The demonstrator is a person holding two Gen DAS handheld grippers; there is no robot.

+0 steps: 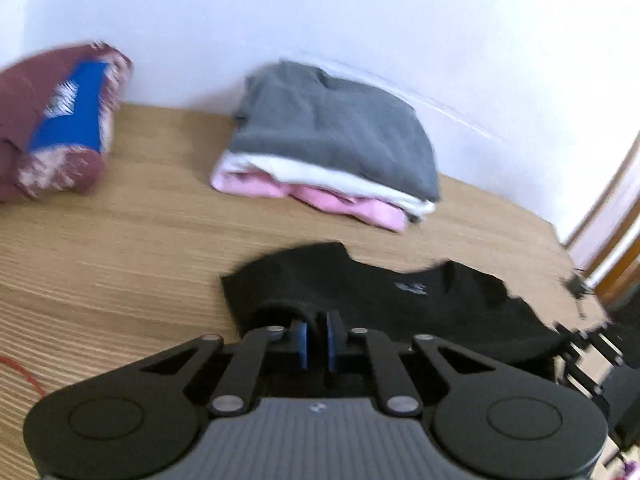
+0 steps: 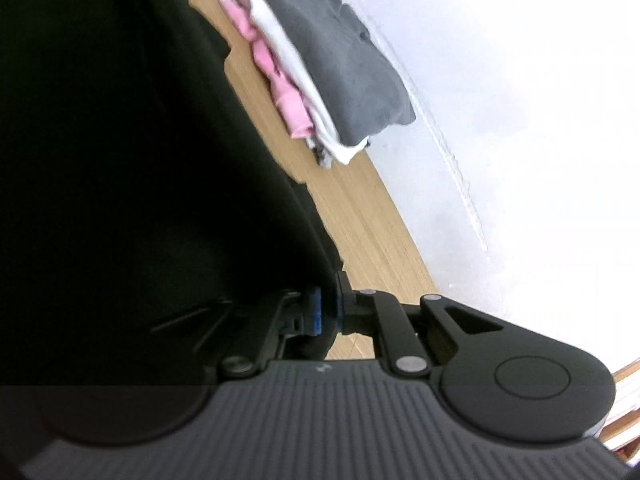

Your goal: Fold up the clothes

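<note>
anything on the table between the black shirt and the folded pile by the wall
Nothing visible. Only bare wooden table lies between the black shirt, pinched by both the left gripper and right gripper, and the folded pile.

No text can be read. The black shirt (image 1: 384, 296) carries a small pale mark at centre right, and the maroon bundle (image 1: 60, 128), upper left, white print; both too blurred.

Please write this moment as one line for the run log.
fold clothes | left gripper shut on black shirt | right gripper shut on black shirt | folded stack behind
</note>
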